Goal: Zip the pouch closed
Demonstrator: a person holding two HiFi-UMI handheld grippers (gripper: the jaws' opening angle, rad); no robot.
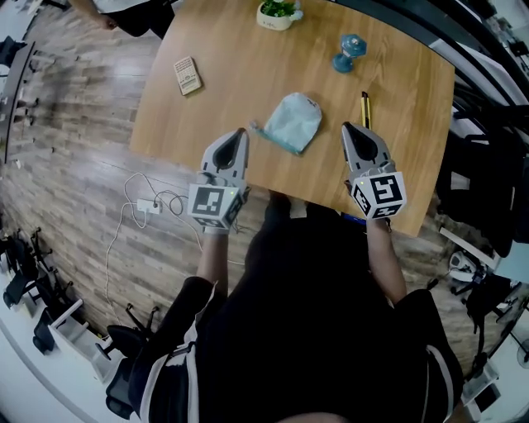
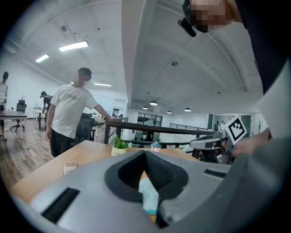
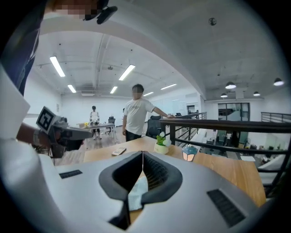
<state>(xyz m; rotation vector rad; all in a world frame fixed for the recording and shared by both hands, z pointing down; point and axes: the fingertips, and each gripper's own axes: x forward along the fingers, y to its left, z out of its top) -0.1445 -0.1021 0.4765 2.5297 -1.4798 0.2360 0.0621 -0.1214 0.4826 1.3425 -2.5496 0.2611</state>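
A light blue fabric pouch (image 1: 293,122) lies flat on the wooden table (image 1: 223,107), near its front edge. My left gripper (image 1: 242,133) hovers just left of the pouch, jaws shut and empty. My right gripper (image 1: 347,129) hovers just right of it, also shut with nothing held. In the left gripper view the shut jaws (image 2: 144,152) point over the table, and the pouch (image 2: 149,195) shows through the gap below them. In the right gripper view the shut jaws (image 3: 142,153) frame the pouch (image 3: 137,191) the same way. Neither gripper touches the pouch.
A pencil (image 1: 364,107) lies right of the pouch. A small blue lantern (image 1: 349,51), a potted plant (image 1: 278,12) and a small flat box (image 1: 188,75) stand farther back. A person (image 2: 68,116) stands at the far table edge. A power strip (image 1: 149,205) lies on the floor.
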